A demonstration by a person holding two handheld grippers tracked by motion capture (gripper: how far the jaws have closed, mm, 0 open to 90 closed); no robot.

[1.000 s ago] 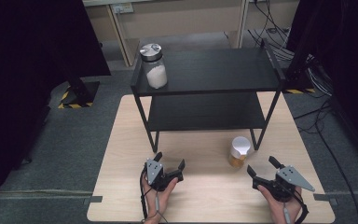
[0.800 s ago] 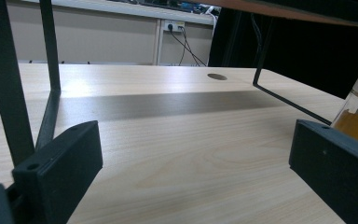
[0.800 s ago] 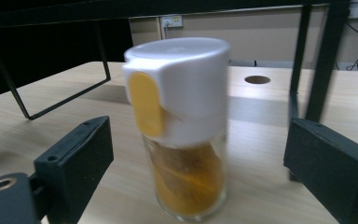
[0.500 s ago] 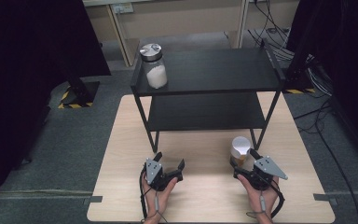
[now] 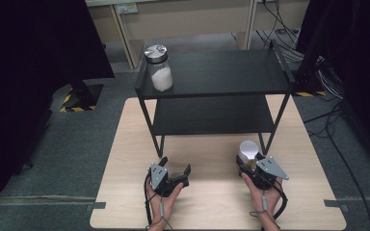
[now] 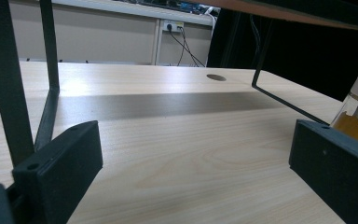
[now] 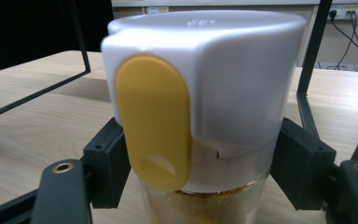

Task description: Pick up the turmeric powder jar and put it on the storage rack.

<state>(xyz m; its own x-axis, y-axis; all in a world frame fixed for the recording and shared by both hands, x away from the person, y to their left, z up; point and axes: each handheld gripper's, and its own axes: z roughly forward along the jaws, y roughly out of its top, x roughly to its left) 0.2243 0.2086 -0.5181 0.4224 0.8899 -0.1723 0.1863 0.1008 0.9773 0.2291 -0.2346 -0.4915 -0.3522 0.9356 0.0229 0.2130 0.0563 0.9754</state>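
Black jaws of my right gripper (image 7: 200,172) have just been closing, and now they sit pressed against both sides of the spice jar (image 7: 200,121), right under its white cap with the yellow flip tab. A second ago this gripper stood wide open, off to the right of the jar; half a second ago it had slid in around it. From the high view I see the same thing: the right gripper (image 5: 251,166) is tucked up against the jar (image 5: 248,152), which stands upright on the wooden table (image 5: 212,207), just in front of the right front leg of the black shelf rack (image 5: 217,86). I judge the grip is made, so the pick-up is ready to begin; the jar has not left the table yet as far as I can tell.

My left gripper (image 5: 176,172) has not shifted in that time. Its jaws stand wide apart with nothing between them, resting low over the bare tabletop, and at the right edge of its own view I catch a slice of the same jar (image 6: 354,119) with its amber powder.

Farther back, a glass jar with a metal lid (image 5: 158,68), partly filled with something white, stands at the left end of the rack's top shelf. The lower shelf looks free, so either level could take my jar.
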